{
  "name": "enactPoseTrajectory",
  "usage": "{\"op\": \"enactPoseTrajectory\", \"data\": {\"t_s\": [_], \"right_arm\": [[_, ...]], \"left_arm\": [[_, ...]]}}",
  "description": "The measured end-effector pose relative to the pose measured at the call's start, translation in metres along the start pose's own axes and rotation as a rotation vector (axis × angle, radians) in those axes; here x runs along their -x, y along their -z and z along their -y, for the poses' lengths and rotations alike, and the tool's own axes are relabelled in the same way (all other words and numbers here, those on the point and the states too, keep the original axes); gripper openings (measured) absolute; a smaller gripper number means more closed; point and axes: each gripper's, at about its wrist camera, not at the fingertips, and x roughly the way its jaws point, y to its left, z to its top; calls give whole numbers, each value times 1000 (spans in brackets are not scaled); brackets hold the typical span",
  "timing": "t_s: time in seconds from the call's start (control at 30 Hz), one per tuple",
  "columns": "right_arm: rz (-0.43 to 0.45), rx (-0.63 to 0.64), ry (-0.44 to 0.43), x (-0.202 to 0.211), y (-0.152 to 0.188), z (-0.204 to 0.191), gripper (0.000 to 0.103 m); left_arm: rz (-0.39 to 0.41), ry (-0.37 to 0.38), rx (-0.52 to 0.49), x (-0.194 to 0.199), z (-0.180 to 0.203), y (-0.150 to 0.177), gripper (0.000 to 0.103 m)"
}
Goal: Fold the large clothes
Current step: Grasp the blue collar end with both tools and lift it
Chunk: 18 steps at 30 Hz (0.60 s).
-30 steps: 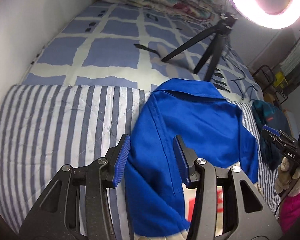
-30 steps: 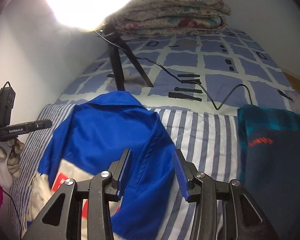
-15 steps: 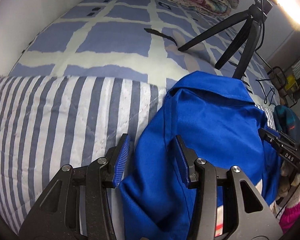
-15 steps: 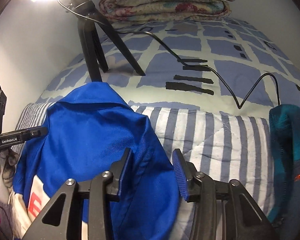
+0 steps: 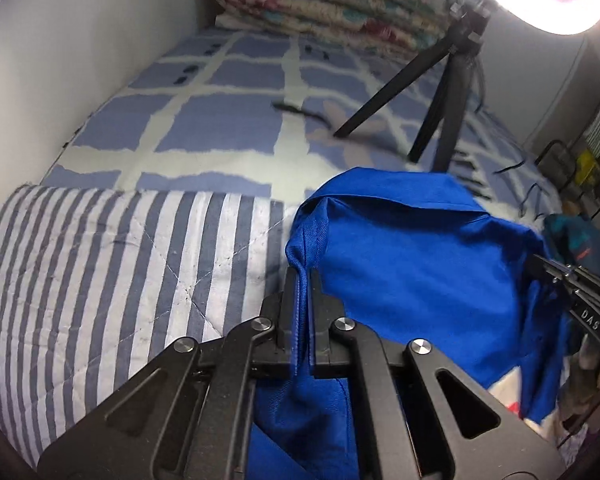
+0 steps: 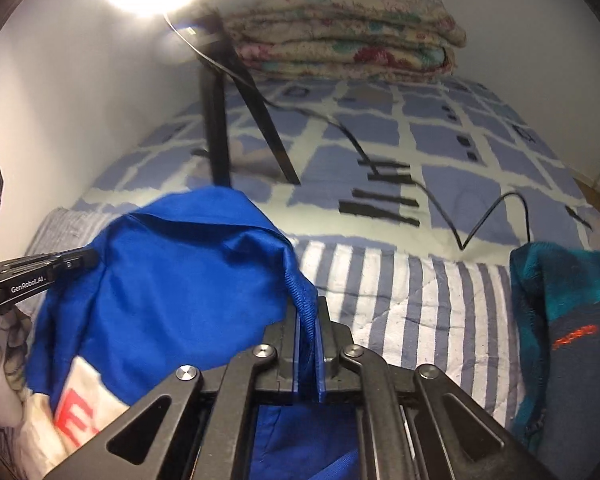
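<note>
The left gripper pinches the left edge of the blue jacket, which is bunched up over the striped quilt. The right gripper pinches the jacket's right edge. A teal garment lies farther right.

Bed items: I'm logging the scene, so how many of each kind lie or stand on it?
Jackets: 1, blue jacket
Other garments: 1, teal garment
Folded quilts: 1, floral quilt
Tripods: 1, tripod
Striped pads: 1, pad
Total: 5
</note>
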Motion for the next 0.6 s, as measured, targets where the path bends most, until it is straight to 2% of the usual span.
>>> {"op": "enactPoseTrajectory", "data": {"t_s": [0.13,0.33,0.47,0.6], "right_arm": [[32,11,-11,22,-2,-11,3],[88,6,-41,78,2,-22,2],[97,22,-59,114,9,-26,2],[116,39,-70,159,26,-31,2]], "left_arm": [[36,10,-48,26,11,1,0],[76,85,-58,80,22,5,0],[96,113,-122,120,36,16,0],[121,147,-134,164,41,37,0]]}}
